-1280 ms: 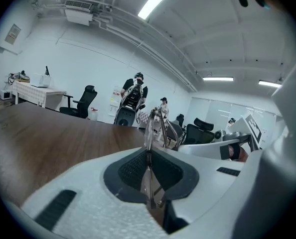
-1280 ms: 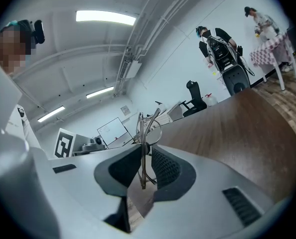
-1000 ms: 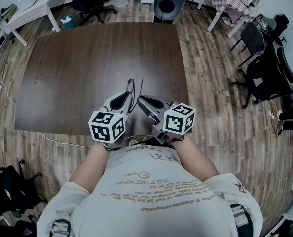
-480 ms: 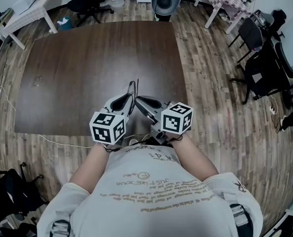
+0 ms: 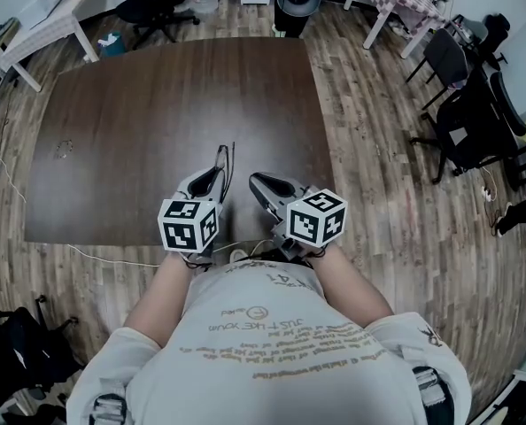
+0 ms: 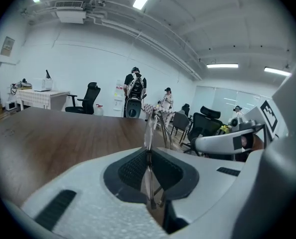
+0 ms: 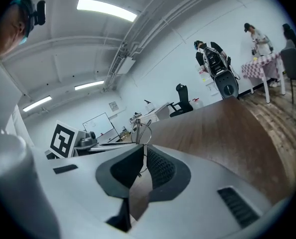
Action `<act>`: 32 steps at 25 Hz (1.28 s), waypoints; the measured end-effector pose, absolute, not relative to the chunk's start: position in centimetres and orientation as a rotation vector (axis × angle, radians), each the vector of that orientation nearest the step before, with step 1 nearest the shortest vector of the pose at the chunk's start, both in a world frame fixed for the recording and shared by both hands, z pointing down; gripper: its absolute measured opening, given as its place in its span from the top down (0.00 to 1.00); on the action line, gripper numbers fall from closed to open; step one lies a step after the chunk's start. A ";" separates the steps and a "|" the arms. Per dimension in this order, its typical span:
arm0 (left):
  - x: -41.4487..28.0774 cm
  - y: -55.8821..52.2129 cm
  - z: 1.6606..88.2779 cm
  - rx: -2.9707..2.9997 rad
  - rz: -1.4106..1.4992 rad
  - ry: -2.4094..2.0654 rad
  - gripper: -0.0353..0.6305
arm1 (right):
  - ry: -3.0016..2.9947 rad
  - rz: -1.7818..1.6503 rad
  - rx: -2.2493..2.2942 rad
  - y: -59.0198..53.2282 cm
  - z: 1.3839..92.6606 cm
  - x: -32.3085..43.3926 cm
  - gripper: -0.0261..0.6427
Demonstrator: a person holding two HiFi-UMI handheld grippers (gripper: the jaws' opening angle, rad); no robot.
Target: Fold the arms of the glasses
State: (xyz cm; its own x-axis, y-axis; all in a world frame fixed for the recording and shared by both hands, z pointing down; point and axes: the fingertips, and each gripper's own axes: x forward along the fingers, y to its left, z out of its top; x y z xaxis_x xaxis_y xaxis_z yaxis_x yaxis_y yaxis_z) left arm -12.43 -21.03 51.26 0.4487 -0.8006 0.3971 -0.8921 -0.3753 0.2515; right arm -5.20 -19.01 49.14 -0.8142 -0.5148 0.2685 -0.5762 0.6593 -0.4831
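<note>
Over the table's (image 5: 157,104) near edge the left gripper (image 5: 215,177) is clamped on the glasses (image 6: 148,126), holding them aloft, while the right gripper (image 5: 256,182), jaws almost together on nothing, hangs just beside; one arm seems to stick out, so folding looks unfinished.

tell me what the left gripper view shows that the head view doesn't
Only the left gripper view: the left gripper, tongs closed on the glasses, seen edge-on. Only the head view: the person's shirt and the brown table's full outline. Both: the glasses, the table and the right gripper close beside the left.
</note>
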 end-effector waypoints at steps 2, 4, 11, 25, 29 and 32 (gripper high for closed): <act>-13.2 -21.5 52.3 2.247 0.348 -1.463 0.89 | -2.739 0.841 0.957 -19.3 49.4 -4.7 0.92; -14.0 -22.0 53.3 2.214 0.428 -1.511 0.89 | -2.717 0.833 1.000 -19.7 49.5 -4.2 0.93; -15.7 -24.4 57.3 2.251 0.890 -1.650 0.88 | -2.672 0.880 1.069 -20.5 50.2 -2.8 0.94; -16.2 -31.3 64.9 2.295 1.571 -1.696 0.88 | -2.553 0.965 1.291 -21.1 51.5 2.4 0.94; -15.0 -32.4 66.2 2.345 1.769 -1.658 0.88 | -2.514 0.998 1.342 -21.0 52.0 4.0 0.94; -14.1 -32.9 66.9 2.408 1.946 -1.630 0.88 | -2.497 1.019 1.387 -21.3 51.9 4.8 0.94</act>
